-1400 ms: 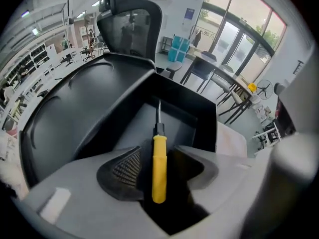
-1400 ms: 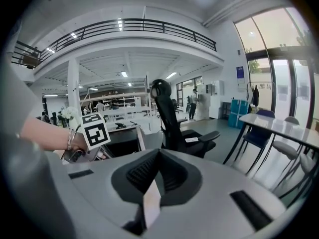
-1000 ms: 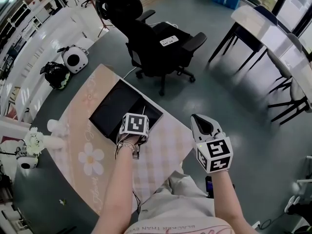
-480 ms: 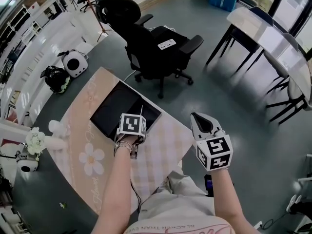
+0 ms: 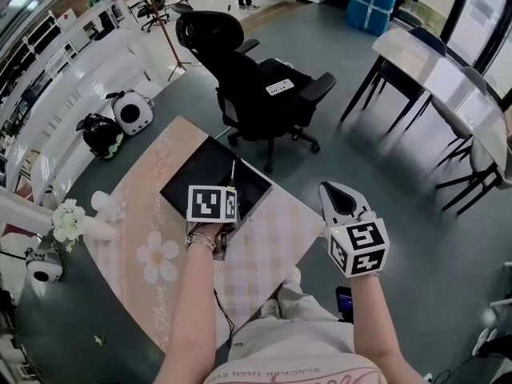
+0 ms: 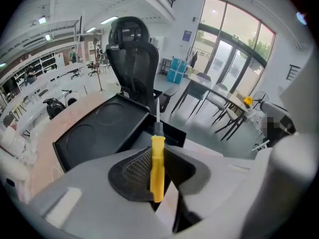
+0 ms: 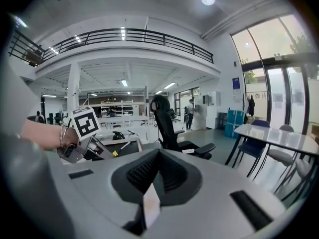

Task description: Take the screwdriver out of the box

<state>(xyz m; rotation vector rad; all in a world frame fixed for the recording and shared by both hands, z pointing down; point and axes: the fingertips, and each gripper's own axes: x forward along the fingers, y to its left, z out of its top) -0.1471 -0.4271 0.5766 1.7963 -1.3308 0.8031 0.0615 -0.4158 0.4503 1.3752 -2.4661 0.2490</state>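
Observation:
A screwdriver (image 6: 157,169) with a yellow handle and a thin metal shaft (image 5: 233,171) stands pinched between the pads of my left gripper (image 6: 158,152), its tip pointing away over the box. The box (image 5: 202,176) is black and lies open on the table, with its lid (image 6: 94,133) folded flat. In the head view my left gripper (image 5: 226,192) hangs above the box's near edge. My right gripper (image 5: 340,194) floats off the table's right side, jaws together and nothing in them. The right gripper view shows the left gripper (image 7: 82,142) holding the tool.
The box rests on a table with a pink checked cloth (image 5: 264,254). A black office chair (image 5: 256,78) stands just beyond the table. White flowers (image 5: 68,221) and a small white camera (image 5: 44,266) sit at the left. Tables and chairs (image 5: 448,62) fill the right side.
My left gripper has risen from the box with the screwdriver in it, and the shaft now shows above the box. The right gripper has lifted a little.

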